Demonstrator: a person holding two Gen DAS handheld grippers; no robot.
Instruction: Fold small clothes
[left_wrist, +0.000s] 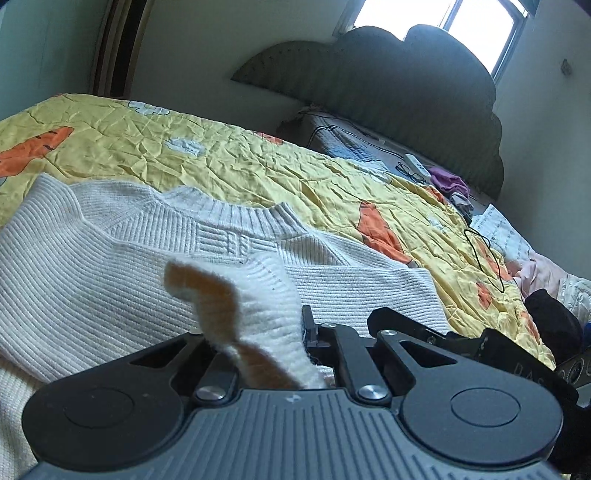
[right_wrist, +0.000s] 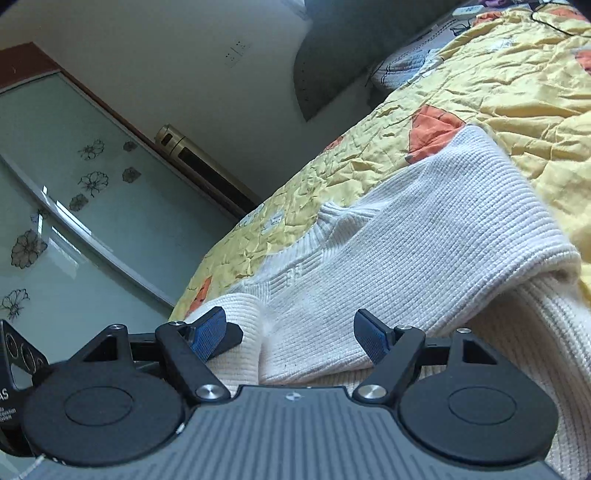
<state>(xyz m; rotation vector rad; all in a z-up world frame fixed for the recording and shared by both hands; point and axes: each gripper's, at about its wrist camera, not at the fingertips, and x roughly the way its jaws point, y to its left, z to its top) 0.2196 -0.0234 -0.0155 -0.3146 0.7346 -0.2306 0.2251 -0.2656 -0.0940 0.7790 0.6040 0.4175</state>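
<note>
A fold of the white sweater is pinched in the left gripper; the right gripper is held open over its hem, neckline pointed away up the bed.

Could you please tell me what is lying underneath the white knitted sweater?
The white sweater lies on a crumpled yellow quilt with orange patches, visible all around it. Anything between sweater and quilt is covered.

We count one cream knitted sweater, lying directly ahead of both tongs on one yellow quilt. Far beyond the left tongs, to their right, we see one pair of glasses and one white remote. Two tongs in all, counting the right tongs.
</note>
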